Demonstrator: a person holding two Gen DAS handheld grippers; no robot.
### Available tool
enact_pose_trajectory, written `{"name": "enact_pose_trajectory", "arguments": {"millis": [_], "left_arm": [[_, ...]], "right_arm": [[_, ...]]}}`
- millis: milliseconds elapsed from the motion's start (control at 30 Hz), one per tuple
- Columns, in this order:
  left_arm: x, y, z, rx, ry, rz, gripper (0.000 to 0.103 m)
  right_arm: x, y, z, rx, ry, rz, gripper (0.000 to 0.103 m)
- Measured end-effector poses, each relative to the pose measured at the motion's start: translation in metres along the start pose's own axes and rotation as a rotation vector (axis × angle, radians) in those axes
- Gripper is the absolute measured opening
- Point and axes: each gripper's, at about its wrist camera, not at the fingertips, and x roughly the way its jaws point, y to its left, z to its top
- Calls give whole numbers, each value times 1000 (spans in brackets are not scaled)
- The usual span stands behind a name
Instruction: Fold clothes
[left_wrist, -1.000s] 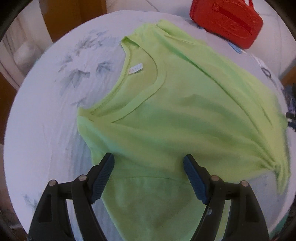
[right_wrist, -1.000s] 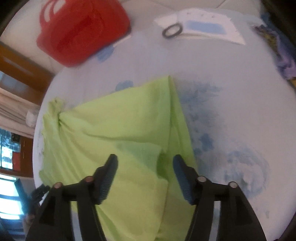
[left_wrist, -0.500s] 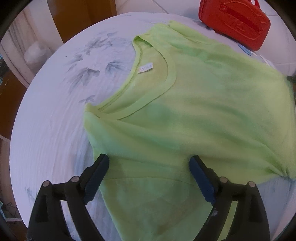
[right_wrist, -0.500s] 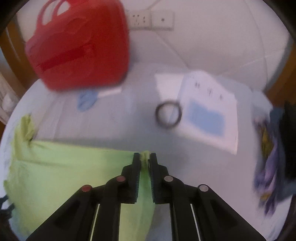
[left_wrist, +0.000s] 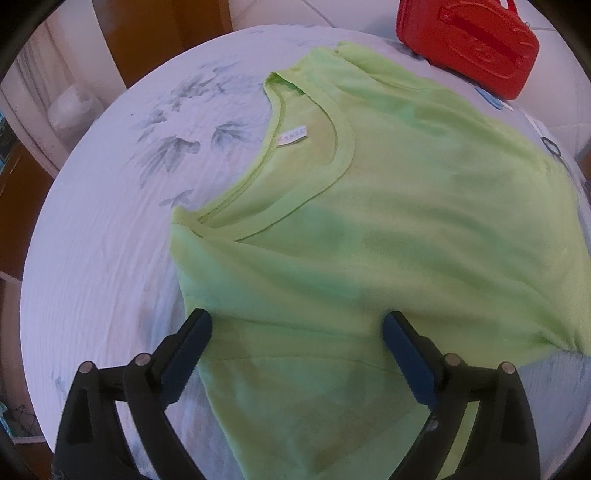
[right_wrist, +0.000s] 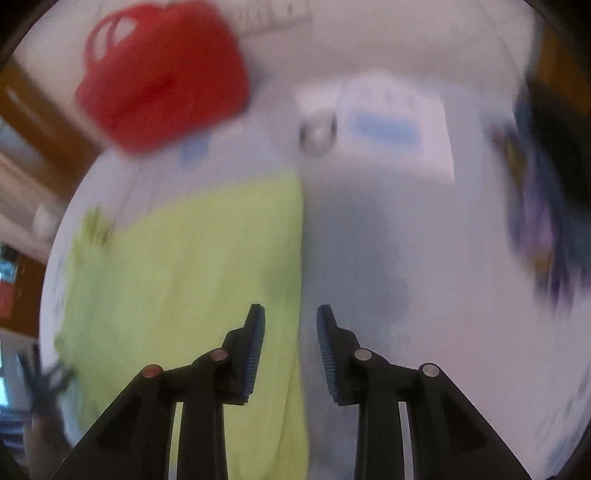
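Your left tongs (left_wrist: 297, 354) gape wide, empty, w/ the green tee (left_wrist: 388, 240) on the bed (left_wrist: 96, 258) lying directly under them, collar upper-centre, long axis running frame-right twd part-open, empty right tongs (right_wrist: 290, 350) astride its edge.

A white leaf-printed bedsheet (left_wrist: 110, 229) meets brown wooden furniture (left_wrist: 162, 33).

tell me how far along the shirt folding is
Early stage. Done: the green t-shirt lies spread on the white bedsheet, neckline and label showing. In hand: nothing; the left gripper hangs open above a sleeve, and the right gripper is open at the shirt's side edge. Left: every fold; none shows yet.
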Motion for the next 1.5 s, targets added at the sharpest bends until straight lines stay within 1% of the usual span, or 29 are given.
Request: {"name": "enact_pose_trajectory", "arguments": {"millis": [33, 67, 100, 167, 233, 300, 367, 400, 433, 467, 500, 533, 600, 633, 733, 767, 800, 833, 900, 933, 1000, 1033, 1067, 1100, 1233, 1267, 1333, 1467, 1500], "left_arm": [[0, 0, 0, 5, 1, -2, 96], [0, 0, 1, 11, 3, -4, 96], [1, 0, 2, 18, 4, -6, 96], [1, 0, 3, 29, 7, -10, 96], [1, 0, 4, 36, 6, -12, 96], [1, -1, 4, 43, 6, -14, 96], [1, -1, 5, 49, 6, -16, 96], [2, -1, 5, 51, 6, -18, 96], [2, 0, 6, 54, 6, -19, 96], [2, 0, 6, 57, 5, -20, 96], [2, 0, 6, 60, 4, -21, 96], [3, 0, 6, 61, 1, -22, 96], [3, 0, 6, 62, -4, -22, 97], [3, 0, 5, 62, -7, -22, 97], [3, 0, 6, 63, -7, -20, 97], [4, 0, 6, 64, -7, -20, 97], [3, 0, 6, 66, -5, -20, 97], [2, 1, 6, 68, -2, -19, 97], [-2, 3, 6, 69, -5, -21, 97], [-8, 5, 5, 59, -21, -31, 97], [-23, 13, 0, 30, -54, -68, 97], [-30, 16, -3, 18, -64, -82, 97], [-37, 20, -8, 8, -70, -91, 97], [-42, 22, -12, 7, -70, -97, 97], [-48, 19, -33, 51, -54, -85, 97], [-47, 17, -36, 56, -46, -83, 97], [-44, 14, -43, 63, -30, -81, 97], [-33, 5, -52, 82, 2, -79, 97], [-31, 3, -54, 87, 9, -77, 97]], "right_arm": [[-2, -1, -21, 15, 24, 14, 37], [-3, -3, -42, 31, 48, 28, 45], [-3, -5, -66, 55, 74, 40, 50], [1, -7, -94, 91, 103, 52, 60], [9, -6, -106, 117, 116, 87, 60], [17, -3, -105, 139, 100, 136, 60], [30, 0, -100, 170, 104, 160, 60], [39, 3, -96, 171, 132, 140, 56], [48, 6, -93, 170, 165, 112, 45], [49, 13, -89, 136, 177, 62, 14], [49, 21, -85, 95, 186, 8, 2], [45, 24, -84, 81, 180, -7, 2], [27, 24, -74, 72, 119, -55, 2], [14, 17, -66, 86, 70, -94, 1], [-1, -11, -50, 189, -21, -152, 2], [-3, -20, -46, 203, -42, -222, 4], [-6, -28, -45, 234, -49, -222, 9], [-8, -36, -45, 268, -54, -207, 11], [-21, -41, -57, 314, -80, -95, 15], [-26, -39, -63, 306, -85, -63, 18], [-32, -26, -81, 257, -70, -15, 32], [-32, -21, -90, 238, -58, 2, 36], [-31, -16, -98, 219, -41, 12, 44], [-27, -9, -106, 204, -30, 12, 47], [-16, 0, -114, 181, -40, 32, 48], [-15, -4, -118, 180, -47, 44, 48], [-9, -4, -114, 164, -71, 45, 48], [11, 5, -105, 138, -82, 59, 48], [16, 10, -105, 114, -74, 49, 44]]}}
